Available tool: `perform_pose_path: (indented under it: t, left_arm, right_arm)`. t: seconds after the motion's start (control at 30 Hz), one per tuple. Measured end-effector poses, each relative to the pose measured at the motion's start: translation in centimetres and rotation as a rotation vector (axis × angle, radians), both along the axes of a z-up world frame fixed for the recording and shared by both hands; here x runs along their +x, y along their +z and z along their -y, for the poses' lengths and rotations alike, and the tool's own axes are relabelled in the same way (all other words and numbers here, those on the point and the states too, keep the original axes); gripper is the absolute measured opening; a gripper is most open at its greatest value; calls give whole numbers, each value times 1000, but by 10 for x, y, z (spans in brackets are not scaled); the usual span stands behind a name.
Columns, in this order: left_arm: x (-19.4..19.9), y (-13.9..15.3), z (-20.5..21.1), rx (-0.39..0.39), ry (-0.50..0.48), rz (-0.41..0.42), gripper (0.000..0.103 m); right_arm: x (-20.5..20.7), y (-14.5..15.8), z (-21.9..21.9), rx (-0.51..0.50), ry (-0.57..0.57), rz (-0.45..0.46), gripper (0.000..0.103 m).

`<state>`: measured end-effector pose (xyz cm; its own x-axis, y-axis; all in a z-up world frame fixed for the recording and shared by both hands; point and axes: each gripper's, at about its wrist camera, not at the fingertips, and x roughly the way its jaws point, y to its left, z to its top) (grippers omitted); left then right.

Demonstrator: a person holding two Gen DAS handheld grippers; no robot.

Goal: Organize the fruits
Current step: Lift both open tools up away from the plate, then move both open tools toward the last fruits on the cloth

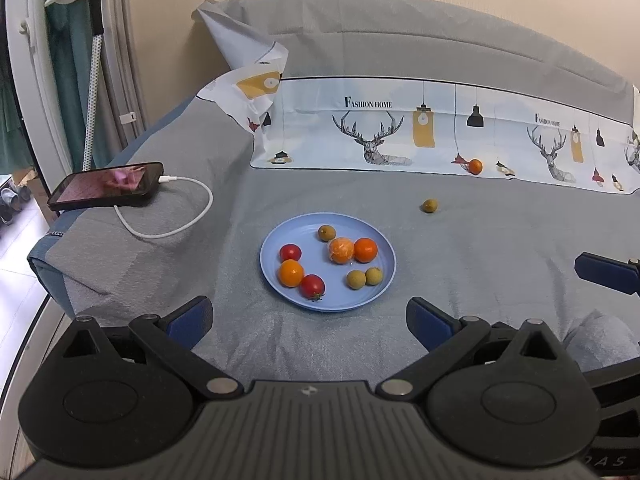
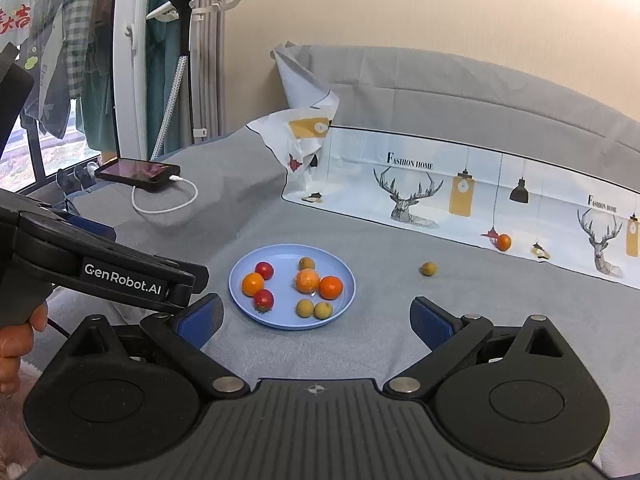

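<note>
Two wrist views of a fruit-sorting task on a bed (image 1: 500,240) covered in grey fabric. A blue plate (image 1: 280,296) lies near the middle of the bed and carries eight fruits: two red tomatoes (image 1: 290,252), two whole oranges (image 1: 365,250), a peeled orange segment cluster in clear wrap (image 1: 341,251), and three small brownish-green fruits (image 1: 355,280). Two pieces remain off the plate: a small brownish-green stray fruit (image 1: 430,205) on the grey fabric beyond the plate, and a stray orange (image 1: 475,166) farther off, resting against the printed pillowcase (image 1: 380,128). Judged from this layout, the task is mostly done, with these two pieces left to gather.

The left claw (image 1: 310,318) stands released, its blue pads wide apart with nothing between them, angled down toward the near rim of the plate. The right claw (image 2: 316,318) is likewise spread and empty, aimed down at the bed between the plate and the stray fruit; the left claw's body crosses its view at the left, with a hand (image 2: 16,344) on its handle. A phone (image 1: 106,191) on a white charging cable (image 1: 176,216) lies at the bed's left corner, well apart from the fruit.
</note>
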<state>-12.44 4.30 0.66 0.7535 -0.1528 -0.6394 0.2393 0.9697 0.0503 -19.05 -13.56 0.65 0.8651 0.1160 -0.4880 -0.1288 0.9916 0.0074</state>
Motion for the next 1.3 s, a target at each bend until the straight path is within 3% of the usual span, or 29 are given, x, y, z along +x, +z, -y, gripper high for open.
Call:
perform_pose_path:
  t: [0.5,1.3]
  left_arm:
    - [-4,0,1,14,-13,12,103]
    - [12,-16,-1,16,-14,-46,103]
  right_arm:
    - [-1,-1,-2,-5,0,-7,99]
    - [12,-11,-2,-4,7,-69,99]
